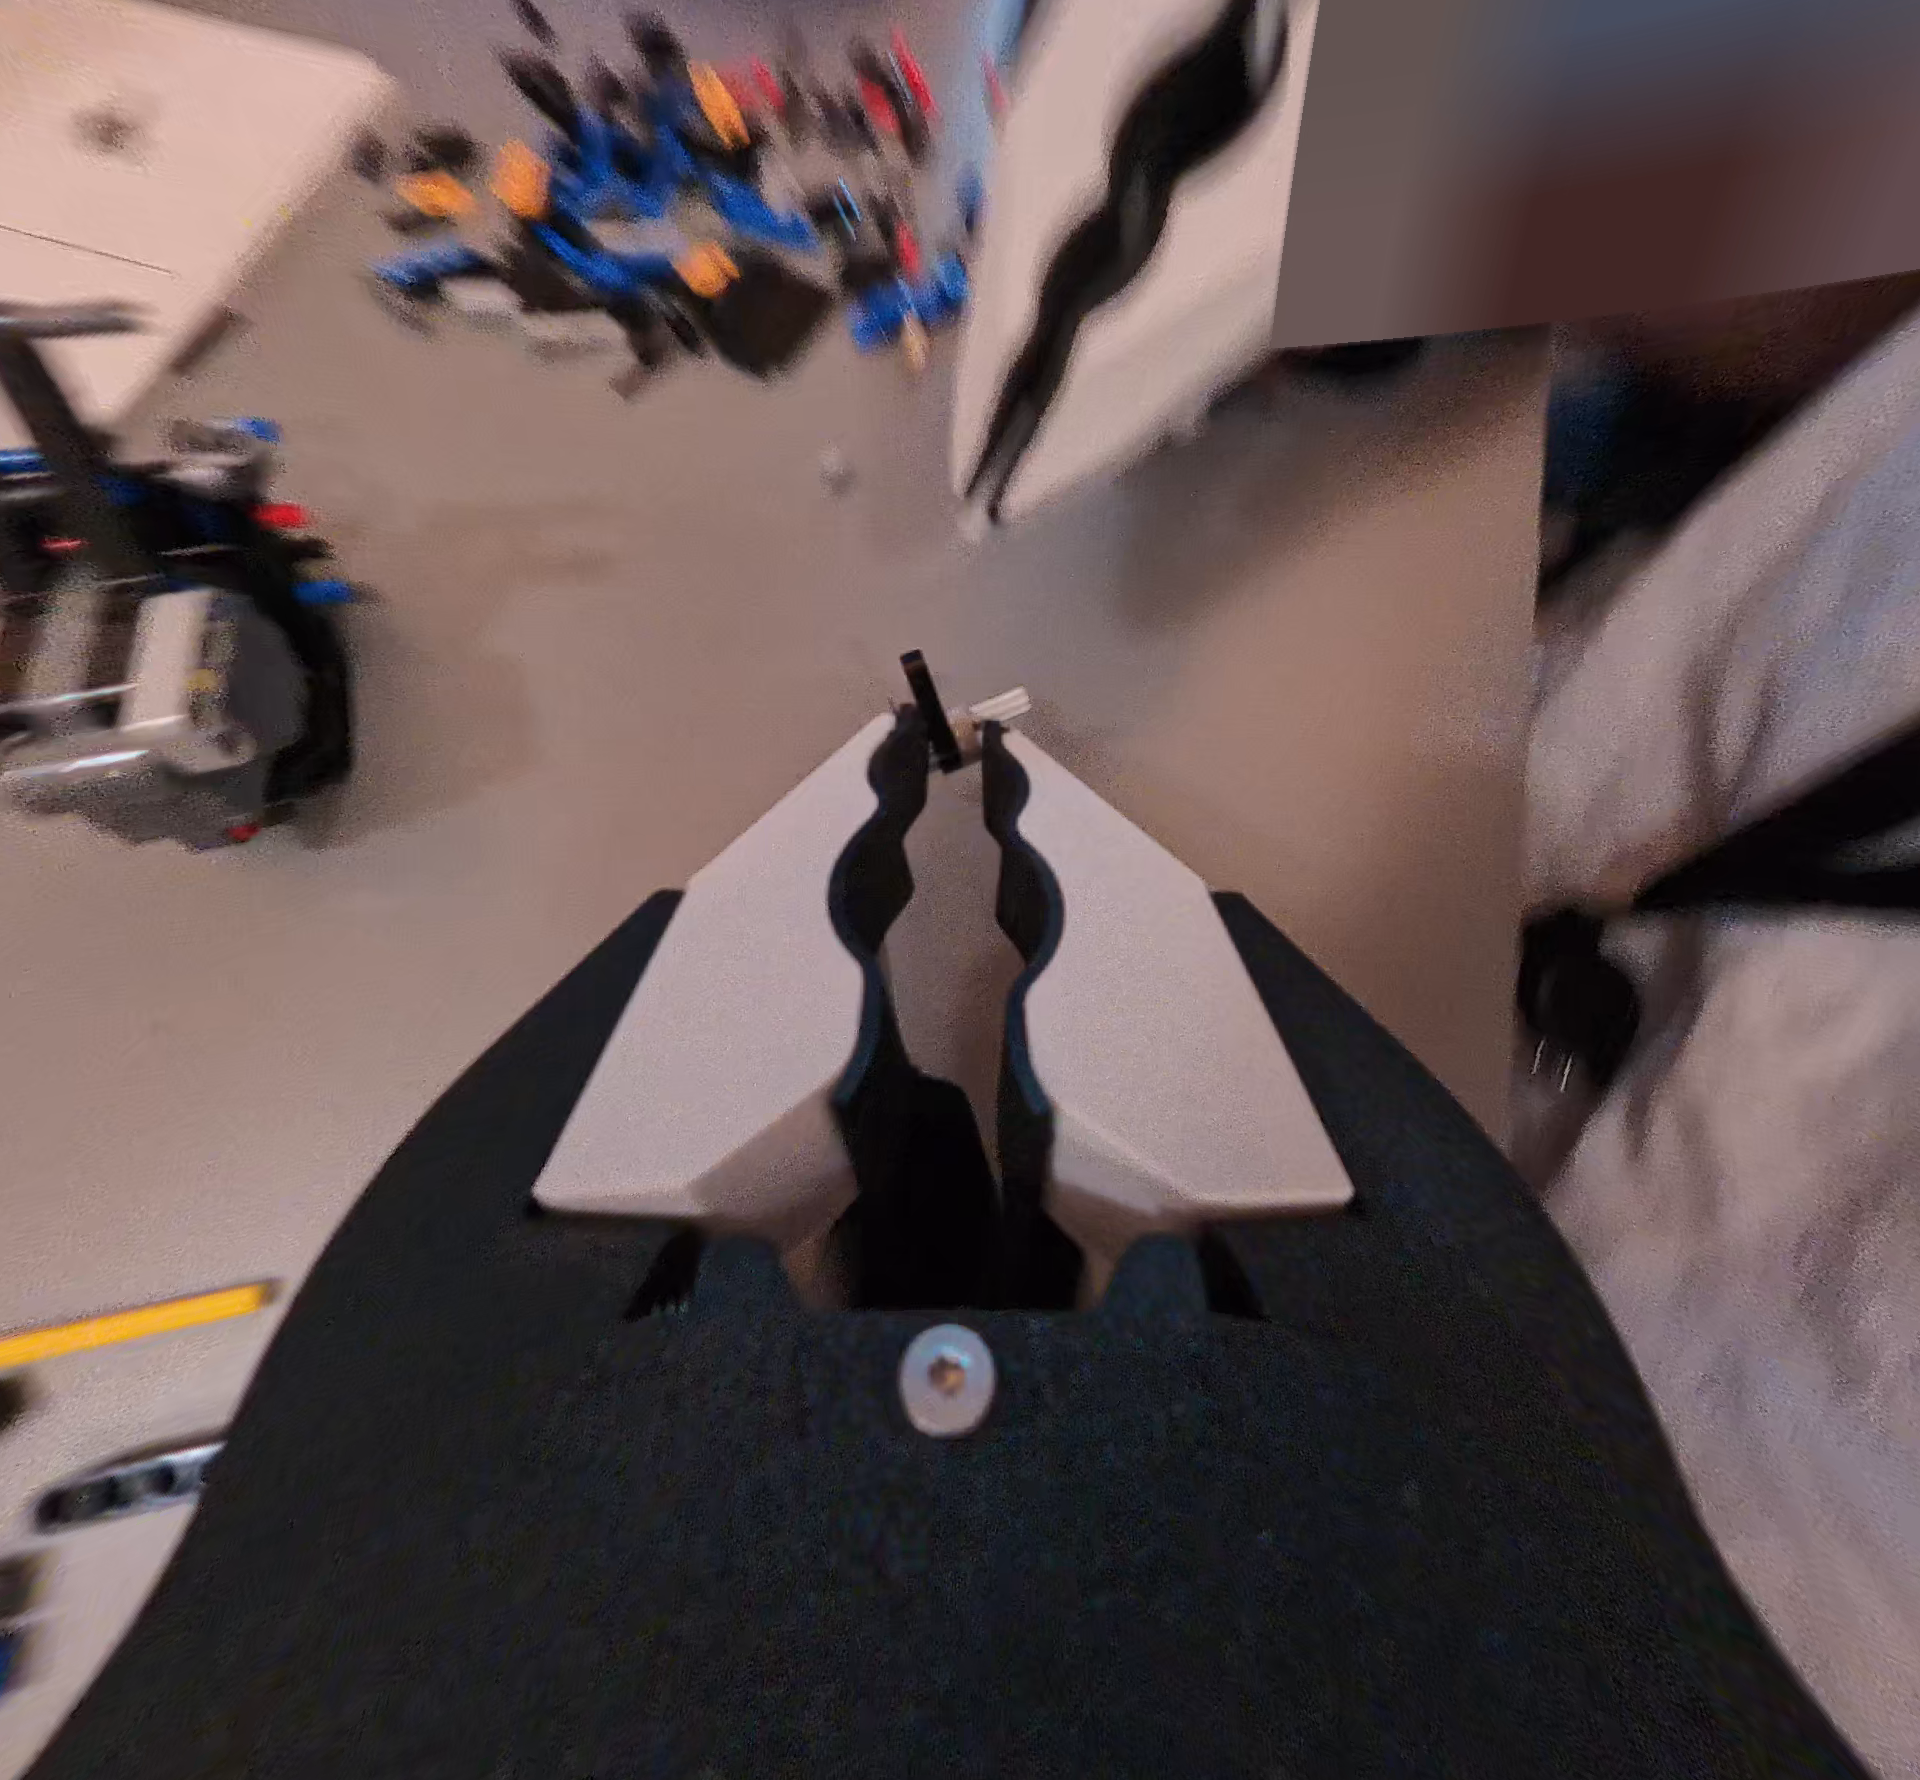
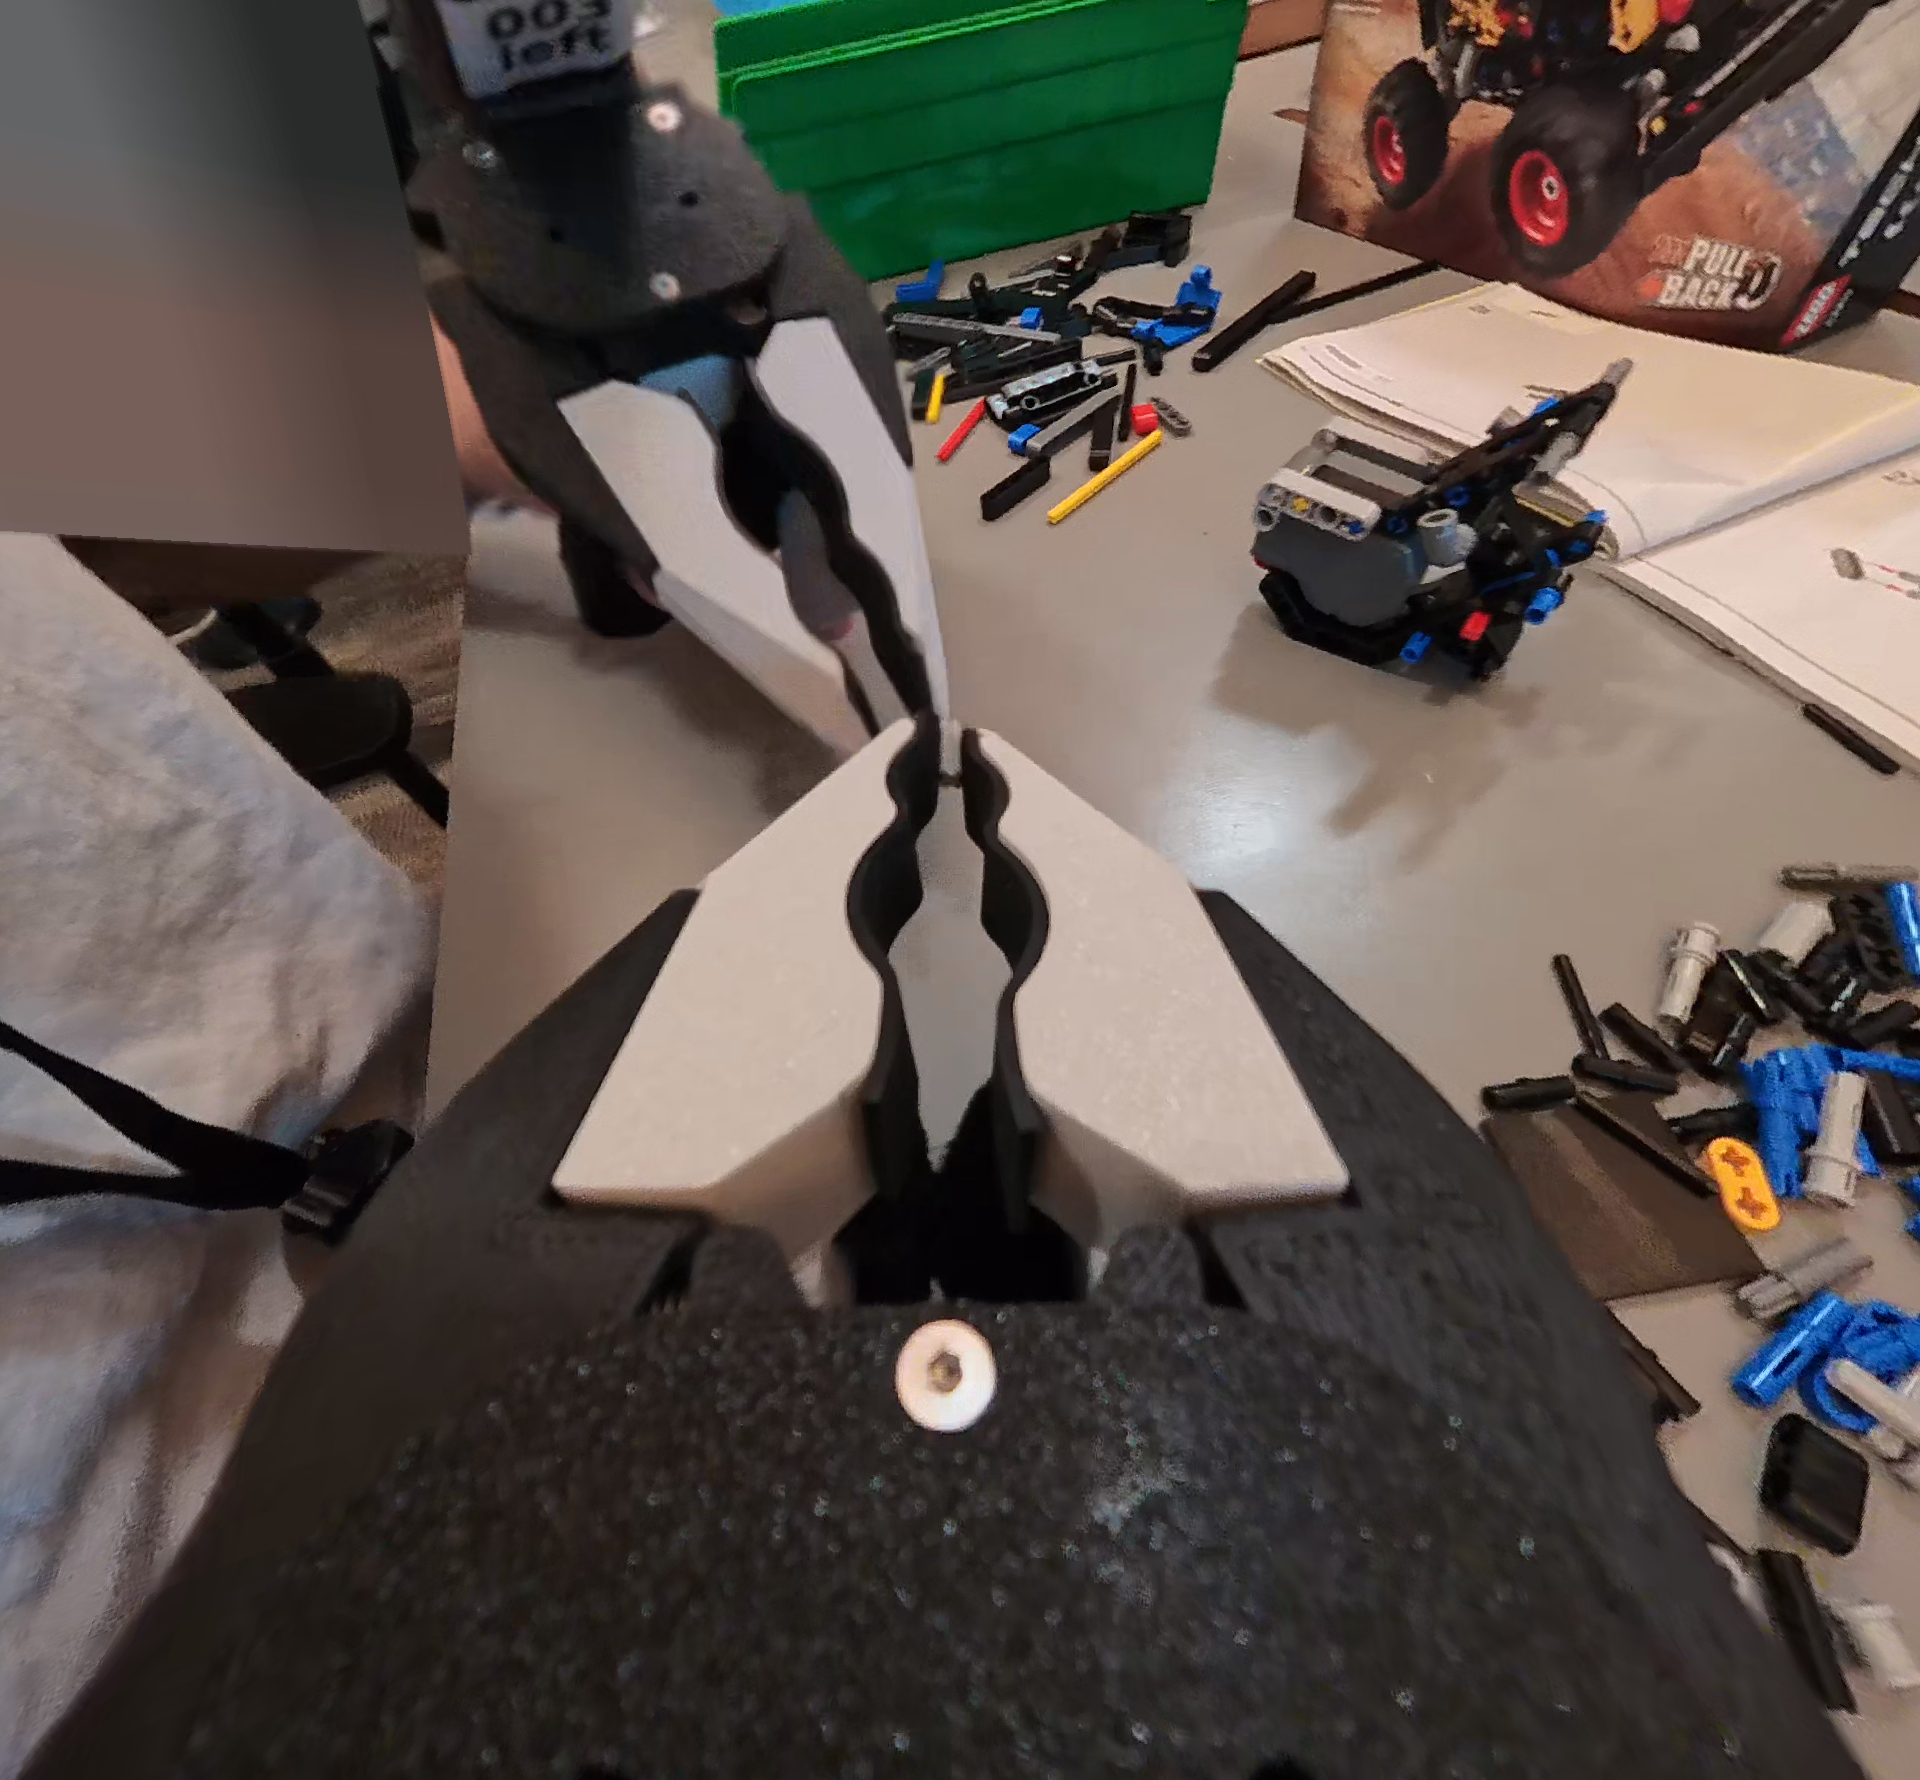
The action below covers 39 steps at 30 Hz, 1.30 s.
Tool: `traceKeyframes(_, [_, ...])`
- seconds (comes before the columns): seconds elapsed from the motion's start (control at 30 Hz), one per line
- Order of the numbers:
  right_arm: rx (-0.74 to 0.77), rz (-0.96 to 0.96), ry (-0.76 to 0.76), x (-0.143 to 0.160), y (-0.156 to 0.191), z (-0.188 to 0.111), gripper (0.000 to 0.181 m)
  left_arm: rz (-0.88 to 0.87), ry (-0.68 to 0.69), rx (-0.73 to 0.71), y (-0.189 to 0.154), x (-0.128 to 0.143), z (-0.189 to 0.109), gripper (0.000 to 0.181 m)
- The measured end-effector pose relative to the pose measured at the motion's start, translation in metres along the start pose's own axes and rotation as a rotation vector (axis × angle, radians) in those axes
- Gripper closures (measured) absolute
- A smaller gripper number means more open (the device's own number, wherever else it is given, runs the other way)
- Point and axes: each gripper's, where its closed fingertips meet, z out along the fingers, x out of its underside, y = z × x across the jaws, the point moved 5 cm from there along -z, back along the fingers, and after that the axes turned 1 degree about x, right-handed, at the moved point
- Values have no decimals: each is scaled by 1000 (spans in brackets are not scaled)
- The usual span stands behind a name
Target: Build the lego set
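Observation:
My left gripper [image 1: 945, 738] is shut on a small black piece with a light grey pin [image 1: 940, 707] through it, held above the grey table. My right gripper [image 2: 948, 743] is nearly shut, with a small light grey piece [image 2: 952, 756] pinched at its tips. In the right wrist view the left gripper [image 2: 914, 696] points down with its tips just behind mine. In the blurred left wrist view the right gripper [image 1: 982, 504] hangs at upper right, a little apart. The partly built grey, black and blue model [image 2: 1434, 546] stands on the table and also shows in the left wrist view [image 1: 177, 608].
Loose pieces lie in a far pile [image 2: 1060, 359] and a near right pile [image 2: 1787, 1107]; the left wrist view shows a blurred pile [image 1: 665, 192]. A green bin [image 2: 987, 99], the set's box [image 2: 1610, 68] and an open instruction booklet [image 2: 1558, 400] stand behind. A person's light sleeve [image 2: 156, 899] is at left. About 4 centimeters separates my left fingertips from my right.

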Motion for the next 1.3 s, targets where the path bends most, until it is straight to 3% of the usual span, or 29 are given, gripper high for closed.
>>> traceKeyframes(0.1, [12, 64, -32, -6, -2, 4, 178, -190, -254, -5, 1, -10, -9, 173])
traceKeyframes(0.23, [52, 108, -56, -10, -2, 14, 178, -237, -375, -87, 2, -9, -15, 173])
traceKeyframes(0.57, [78, 115, -89, -11, 1, 20, 178, -265, -397, -84, 3, -8, -17, 173])
traceKeyframes(1.3, [156, 31, -160, -23, 2, 16, 178, -204, -480, -219, -2, -20, -17, 172])
